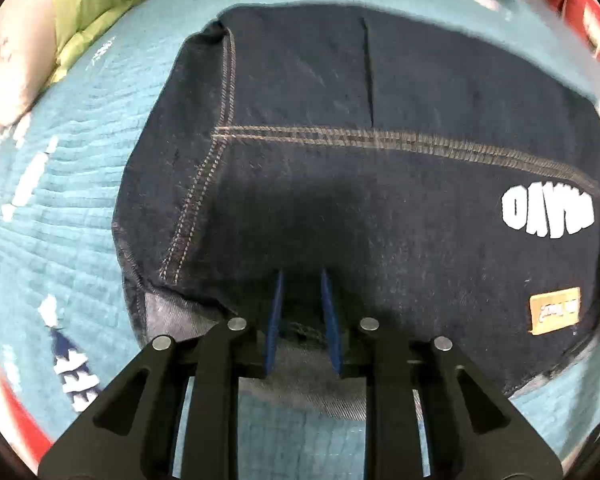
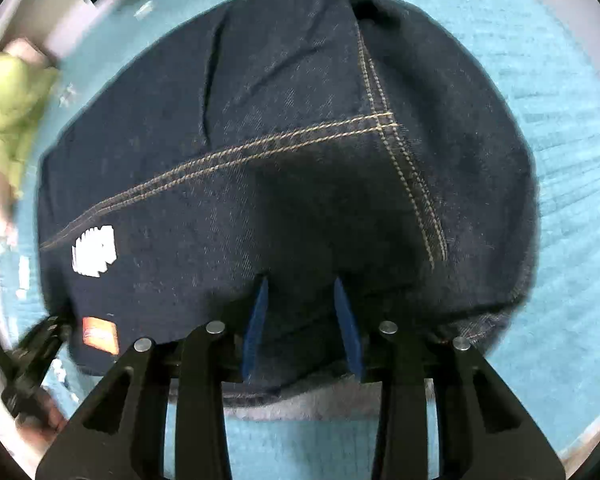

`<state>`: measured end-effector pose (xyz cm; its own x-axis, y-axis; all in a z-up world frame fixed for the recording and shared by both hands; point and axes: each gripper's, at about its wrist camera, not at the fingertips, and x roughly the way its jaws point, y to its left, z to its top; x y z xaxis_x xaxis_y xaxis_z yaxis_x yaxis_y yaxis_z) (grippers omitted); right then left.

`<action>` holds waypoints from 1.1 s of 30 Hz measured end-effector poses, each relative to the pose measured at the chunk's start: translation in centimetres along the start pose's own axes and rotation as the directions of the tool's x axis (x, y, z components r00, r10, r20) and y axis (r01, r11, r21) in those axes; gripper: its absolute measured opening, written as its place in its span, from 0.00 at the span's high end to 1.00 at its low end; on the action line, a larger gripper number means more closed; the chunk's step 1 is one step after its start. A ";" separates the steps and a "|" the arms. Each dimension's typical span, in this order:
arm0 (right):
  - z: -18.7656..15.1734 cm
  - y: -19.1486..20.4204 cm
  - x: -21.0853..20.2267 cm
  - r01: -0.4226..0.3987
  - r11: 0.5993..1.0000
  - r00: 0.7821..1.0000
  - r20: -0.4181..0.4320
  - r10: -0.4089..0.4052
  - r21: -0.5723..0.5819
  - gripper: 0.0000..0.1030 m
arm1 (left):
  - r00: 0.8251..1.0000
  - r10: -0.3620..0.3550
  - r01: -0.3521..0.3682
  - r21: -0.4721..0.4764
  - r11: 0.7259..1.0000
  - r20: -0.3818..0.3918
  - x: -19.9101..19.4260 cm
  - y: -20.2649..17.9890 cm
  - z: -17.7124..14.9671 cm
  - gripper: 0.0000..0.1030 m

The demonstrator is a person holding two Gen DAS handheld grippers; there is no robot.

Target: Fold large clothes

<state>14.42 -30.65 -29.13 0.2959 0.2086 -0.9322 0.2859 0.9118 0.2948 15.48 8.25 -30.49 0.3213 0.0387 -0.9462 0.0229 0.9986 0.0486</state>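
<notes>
The garment is heavy dark navy denim, matt, with a fine diagonal twill weave and raised tan double stitching; its turned-up hem at six o'clock shows a paler, greyer reverse. A flat white print at three o'clock looks smooth, and the tan patch below it resembles leather or card. The bedcover beneath is teal cloth, matt and crinkled in fine ridges. The left gripper has matt black plastic arms, dull metal pins and blue rubbery pads. A lime-green cloth at eleven o'clock looks soft and creased.
</notes>
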 end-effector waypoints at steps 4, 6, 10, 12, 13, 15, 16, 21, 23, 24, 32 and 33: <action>-0.1 -0.2 -1.0 -0.013 1.000 1.000 -0.028 0.013 -0.003 0.66 | 0.999 0.035 -0.034 0.049 0.998 -0.012 -0.6 0.0 -0.1 0.80; 0.4 -1.5 -2.3 -0.075 0.997 0.997 -0.031 0.076 0.032 0.62 | 0.999 0.020 -0.019 0.043 0.999 -0.033 -1.1 0.1 0.1 0.79; 1.5 -4.6 -5.8 -0.139 0.986 0.988 0.075 0.132 0.089 0.21 | 0.997 -0.075 0.075 0.025 0.997 -0.008 -2.8 -0.2 1.1 0.64; 2.5 -6.6 -7.5 -0.171 0.978 0.978 0.141 0.154 0.120 0.15 | 0.997 -0.077 0.077 0.033 0.997 0.020 -3.7 -0.2 1.4 0.46; 3.2 -8.0 -8.1 -0.179 0.972 0.975 0.158 0.155 0.151 0.15 | 0.996 -0.084 0.083 0.032 0.996 0.031 -4.2 -0.3 1.5 0.42; 4.6 -10.0 -8.6 -0.172 0.960 0.977 0.164 0.137 0.220 0.15 | 0.994 -0.107 0.107 0.015 0.994 0.034 -4.7 -0.3 1.6 0.30; 4.9 -10.2 -8.4 -0.157 0.956 0.980 0.160 0.120 0.249 0.15 | 0.994 -0.111 0.111 -0.005 0.994 0.026 -4.8 0.0 1.6 0.28; 6.6 -13.0 -6.6 -0.277 0.924 0.958 0.142 0.247 0.264 0.09 | 0.995 -0.104 0.104 -0.060 0.993 0.000 -4.8 -0.8 2.1 0.26; 7.0 -14.4 -4.2 -0.327 0.898 0.945 0.088 0.316 0.294 0.09 | 0.992 -0.122 0.121 -0.084 0.989 -0.012 -4.5 -1.5 2.2 0.23; 7.0 -14.7 -2.7 -0.371 0.876 0.927 0.073 0.367 0.307 0.09 | 0.992 -0.128 0.126 -0.088 0.988 -0.017 -4.4 -1.5 2.3 0.23; 6.2 -12.6 -0.8 -0.633 0.725 0.768 0.102 0.632 0.270 0.09 | 0.997 -0.053 0.047 -0.114 0.992 -0.051 -3.4 -0.9 2.5 0.21; 6.4 -11.7 -0.6 -0.590 0.773 0.803 0.070 0.592 0.233 0.09 | 0.997 -0.060 0.053 -0.121 0.991 -0.056 -3.4 -0.9 2.4 0.21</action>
<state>16.69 -43.71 -30.72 0.4705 0.6824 -0.5594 0.2592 0.4991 0.8268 16.68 7.14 -26.59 0.2656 -0.0189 -0.9639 -0.0745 0.9964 -0.0401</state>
